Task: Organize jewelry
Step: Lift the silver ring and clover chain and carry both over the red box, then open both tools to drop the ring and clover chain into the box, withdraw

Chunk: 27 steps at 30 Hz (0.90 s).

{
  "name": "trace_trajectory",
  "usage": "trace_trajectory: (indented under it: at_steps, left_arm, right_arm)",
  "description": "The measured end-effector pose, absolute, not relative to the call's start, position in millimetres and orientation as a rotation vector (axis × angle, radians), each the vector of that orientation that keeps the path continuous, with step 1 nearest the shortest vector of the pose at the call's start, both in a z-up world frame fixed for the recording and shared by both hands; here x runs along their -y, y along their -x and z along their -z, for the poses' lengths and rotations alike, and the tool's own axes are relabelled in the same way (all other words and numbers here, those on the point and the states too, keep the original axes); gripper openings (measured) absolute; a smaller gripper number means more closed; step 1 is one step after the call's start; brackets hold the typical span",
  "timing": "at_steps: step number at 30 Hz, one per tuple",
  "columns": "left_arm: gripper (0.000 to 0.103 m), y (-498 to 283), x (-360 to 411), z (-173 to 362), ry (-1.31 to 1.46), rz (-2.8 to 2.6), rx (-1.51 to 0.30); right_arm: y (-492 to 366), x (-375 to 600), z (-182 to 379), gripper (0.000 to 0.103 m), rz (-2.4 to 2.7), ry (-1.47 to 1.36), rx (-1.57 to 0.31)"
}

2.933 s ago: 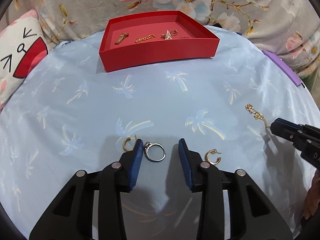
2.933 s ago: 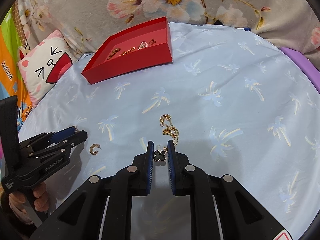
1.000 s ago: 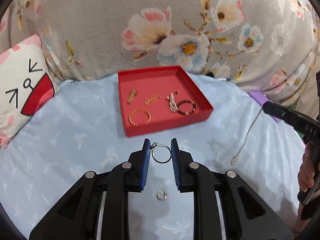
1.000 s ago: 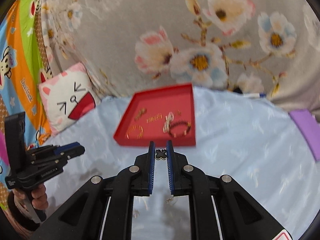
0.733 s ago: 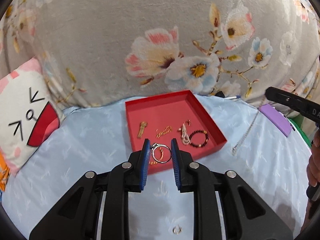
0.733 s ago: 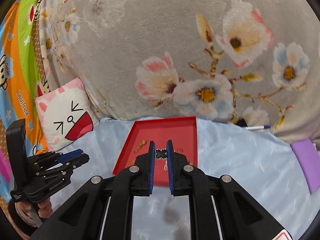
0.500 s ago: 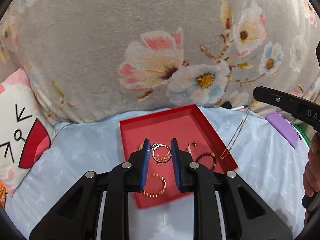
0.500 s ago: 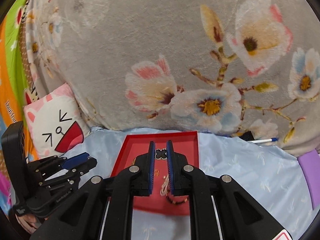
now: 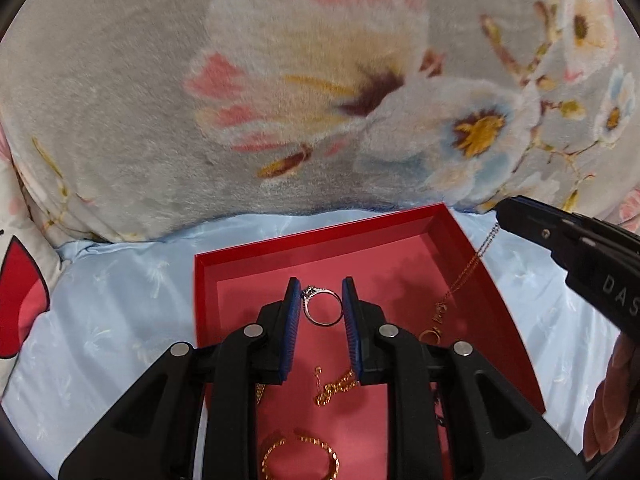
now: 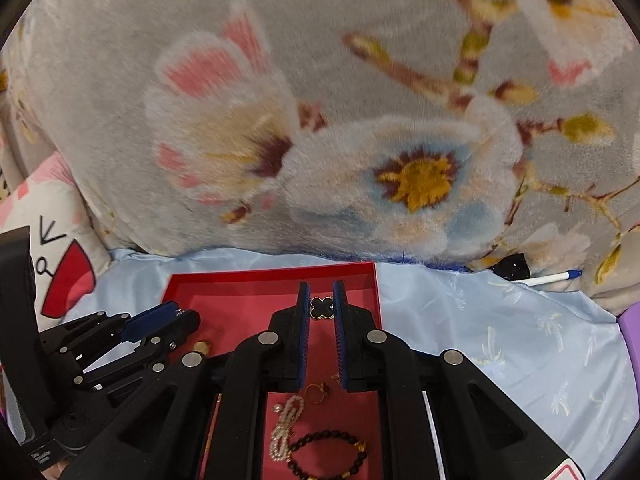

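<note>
Over red tray point(image 9: 496, 304): left tongs point(image 9: 321, 312) pinch ring point(image 9: 322, 307), right tongs point(image 10: 321, 307) clover pendant point(image 10: 322, 303).

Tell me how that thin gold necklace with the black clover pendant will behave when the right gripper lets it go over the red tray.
The necklace is probably floppy: its chain hangs limp from the right gripper, which pinches only the clover pendant. It looks very light, so it should drop gently and pool in the red tray. It may tangle with the pieces already there.
</note>
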State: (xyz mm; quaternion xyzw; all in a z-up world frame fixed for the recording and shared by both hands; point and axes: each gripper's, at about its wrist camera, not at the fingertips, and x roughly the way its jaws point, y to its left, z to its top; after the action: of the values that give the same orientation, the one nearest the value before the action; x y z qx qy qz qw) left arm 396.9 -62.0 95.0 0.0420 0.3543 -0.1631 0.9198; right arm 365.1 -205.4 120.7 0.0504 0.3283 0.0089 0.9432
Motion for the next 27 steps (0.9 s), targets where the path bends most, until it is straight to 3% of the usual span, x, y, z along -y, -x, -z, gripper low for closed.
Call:
trace_trajectory:
  at_steps: [4,8,14,19,27]
  left_arm:
    - [0.023,-413,68,-77,-0.083,0.298,-0.764]
    - [0.054,-416,57,-72,-0.032,0.248,-0.764]
    - [0.067,-387,29,-89,0.000,0.222,-0.701]
    - [0.079,-318,-1,-102,-0.030,0.179,-0.630]
    - [0.081,-197,-35,-74,-0.092,0.180,-0.614]
  right_arm:
    - [-376,206,-105,0.012,0.009,-0.087,-0.690]
    - [-372,209,-100,0.023,0.007,-0.093,-0.676]
    - [-334,212,-108,0.032,-0.026,-0.100,-0.628]
    - [-268,211,-113,0.042,-0.055,-0.091,-0.570]
    - [-140,193,-69,0.049,-0.108,-0.008,-0.592]
